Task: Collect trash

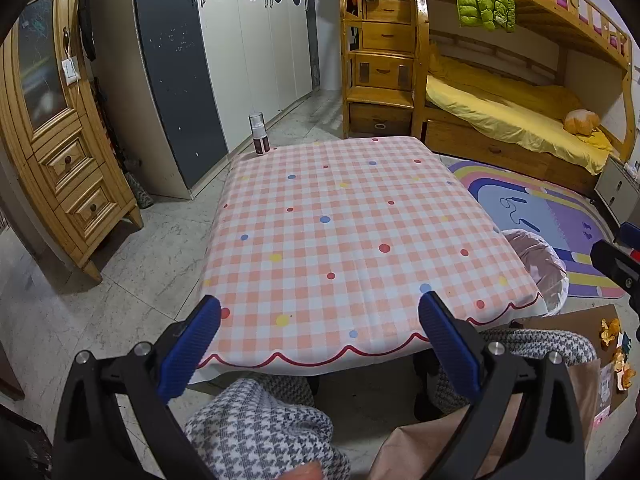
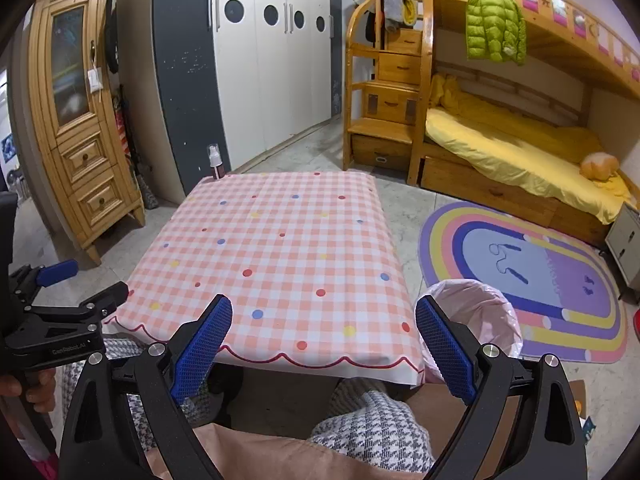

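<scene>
My left gripper (image 1: 320, 340) is open and empty, held over the near edge of the table with the pink checked cloth (image 1: 352, 220). My right gripper (image 2: 324, 344) is open and empty over the same edge (image 2: 280, 248). A bin lined with a pink bag (image 2: 476, 312) stands on the floor at the table's right; it also shows in the left wrist view (image 1: 540, 264). Orange peel scraps (image 1: 618, 352) and bits of wrapper lie on a brown cardboard sheet (image 1: 592, 392) on the floor at the right. The left gripper shows at the left of the right wrist view (image 2: 76, 288).
A small spray bottle (image 1: 258, 134) stands at the table's far left corner (image 2: 214, 162). A wooden cabinet (image 1: 60, 152), a wardrobe (image 1: 224, 60), a bunk bed (image 1: 500, 112) and a rainbow rug (image 2: 528, 276) surround the table. My knees in houndstooth trousers (image 2: 372, 428) are below the grippers.
</scene>
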{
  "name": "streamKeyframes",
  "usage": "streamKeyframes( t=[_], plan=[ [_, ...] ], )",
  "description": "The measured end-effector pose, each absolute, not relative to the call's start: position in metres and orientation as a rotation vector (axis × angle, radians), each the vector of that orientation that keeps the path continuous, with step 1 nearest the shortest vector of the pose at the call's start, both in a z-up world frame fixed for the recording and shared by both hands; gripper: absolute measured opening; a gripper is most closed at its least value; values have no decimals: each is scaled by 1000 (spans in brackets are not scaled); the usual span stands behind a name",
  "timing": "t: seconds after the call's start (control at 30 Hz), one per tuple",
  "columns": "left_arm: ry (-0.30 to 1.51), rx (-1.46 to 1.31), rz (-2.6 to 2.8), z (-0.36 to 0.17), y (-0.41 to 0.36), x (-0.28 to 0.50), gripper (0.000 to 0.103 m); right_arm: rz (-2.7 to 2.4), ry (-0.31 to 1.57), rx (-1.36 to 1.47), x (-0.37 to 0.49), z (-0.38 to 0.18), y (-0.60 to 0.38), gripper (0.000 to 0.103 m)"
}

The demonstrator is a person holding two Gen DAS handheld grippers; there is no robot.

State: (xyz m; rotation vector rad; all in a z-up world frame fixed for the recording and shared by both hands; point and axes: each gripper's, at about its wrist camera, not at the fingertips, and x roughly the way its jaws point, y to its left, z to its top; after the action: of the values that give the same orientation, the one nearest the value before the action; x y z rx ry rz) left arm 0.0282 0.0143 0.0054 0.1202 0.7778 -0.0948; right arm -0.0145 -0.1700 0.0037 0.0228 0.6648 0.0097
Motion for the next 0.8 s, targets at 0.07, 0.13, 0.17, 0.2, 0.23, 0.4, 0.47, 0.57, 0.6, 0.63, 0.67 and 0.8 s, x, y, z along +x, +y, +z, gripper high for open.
streamKeyframes(
  t=[0.07,0.13,0.17,0.2,0.23,0.4,0.47,0.57,0.6,0.63,0.67,0.8],
  plan=[
    [779,115,-94,6,15,27,96,8,667,23,-15,4,-170,92],
    [780,114,-94,6,14,27,96,6,668,24,-15,3,-171,92],
    [781,116,-94,6,15,27,96,5,669,25,-14,3,-171,92],
    [784,119,-94,5,14,27,96,4,670,25,-15,2,-170,92],
    [784,121,-95,5,13,27,96,4,671,25,-15,2,-170,92],
    [784,123,-95,5,12,26,96,2,674,26,-15,1,-170,92],
    [783,125,-97,5,12,26,96,2,674,26,-14,0,-170,92],
    [782,127,-100,5,10,26,96,3,673,29,-14,0,-172,92],
    [782,128,-100,5,9,26,96,3,672,30,-15,0,-172,92],
    [781,129,-98,6,8,25,96,3,671,31,-14,0,-172,92],
    [781,128,-98,6,8,25,96,3,670,32,-14,0,-172,92],
    [781,129,-93,6,8,25,96,3,670,33,-14,0,-173,92]
  ],
)
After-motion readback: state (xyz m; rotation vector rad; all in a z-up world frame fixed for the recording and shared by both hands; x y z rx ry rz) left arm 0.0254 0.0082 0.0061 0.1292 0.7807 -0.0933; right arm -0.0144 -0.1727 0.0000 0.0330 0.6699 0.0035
